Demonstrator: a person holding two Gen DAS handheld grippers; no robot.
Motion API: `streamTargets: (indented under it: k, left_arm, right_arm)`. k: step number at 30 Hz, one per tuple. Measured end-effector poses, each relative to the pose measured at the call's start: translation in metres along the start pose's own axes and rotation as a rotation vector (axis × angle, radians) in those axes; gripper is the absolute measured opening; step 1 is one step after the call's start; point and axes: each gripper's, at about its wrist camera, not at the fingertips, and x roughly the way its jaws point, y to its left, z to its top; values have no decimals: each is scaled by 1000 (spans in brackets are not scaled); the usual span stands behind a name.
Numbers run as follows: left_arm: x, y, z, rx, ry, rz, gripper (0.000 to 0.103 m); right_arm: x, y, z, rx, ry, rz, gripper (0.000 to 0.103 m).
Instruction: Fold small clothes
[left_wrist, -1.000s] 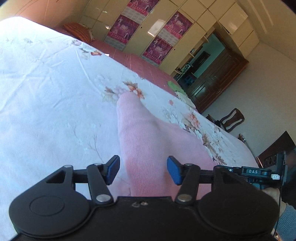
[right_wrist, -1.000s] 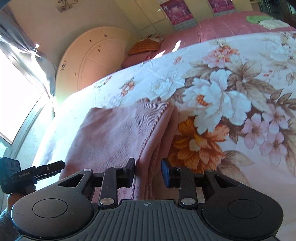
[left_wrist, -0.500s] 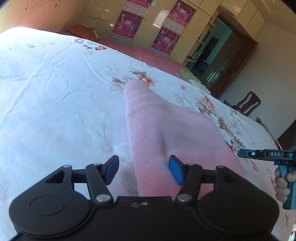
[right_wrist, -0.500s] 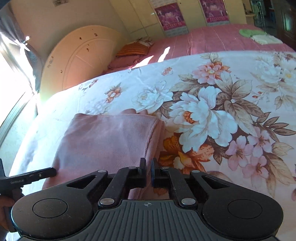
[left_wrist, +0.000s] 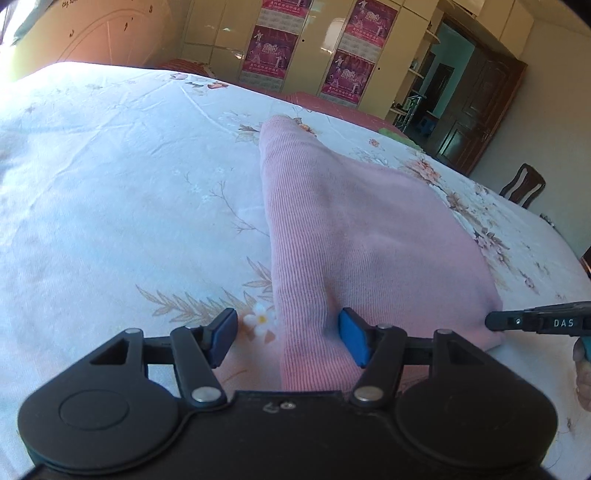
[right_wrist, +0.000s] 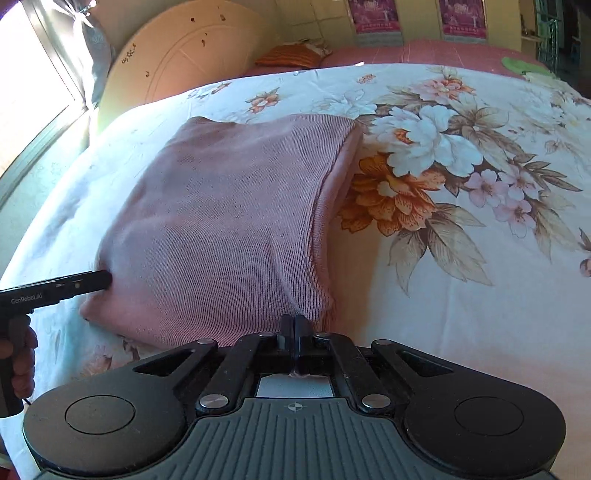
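A pink ribbed knit garment lies folded on the floral bedsheet; it also shows in the right wrist view. My left gripper is open, its blue pads either side of the garment's near left corner. My right gripper is shut on the garment's near right corner, with a bit of pink cloth showing behind the closed fingers. The right gripper's tip shows at the right of the left wrist view, the left gripper's tip at the left of the right wrist view.
The bed has a cream headboard and an orange pillow. Wardrobes with purple posters, a dark wooden door and a chair stand beyond the bed. A green and a white cloth lie at the far edge.
My right gripper closed from open onto the garment's near right corner. My left gripper stayed open and shifted so the garment's left edge sits between its pads.
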Motion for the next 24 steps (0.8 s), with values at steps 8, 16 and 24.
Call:
streamTargets:
  k: [8,16,24]
  left_arm:
    - [-15,-15,-20,8,-16,80,62]
    - [-106,-55,-49,28,-137,174,76]
    - [-226,-114,-111,120,-223,85,4]
  right_arm:
    - [-7,-5,-8,121,-43,-2,0]
    - [-99,27,-48,226,-237,-77,103]
    - [-218,79,-131,146,-352,-91,103]
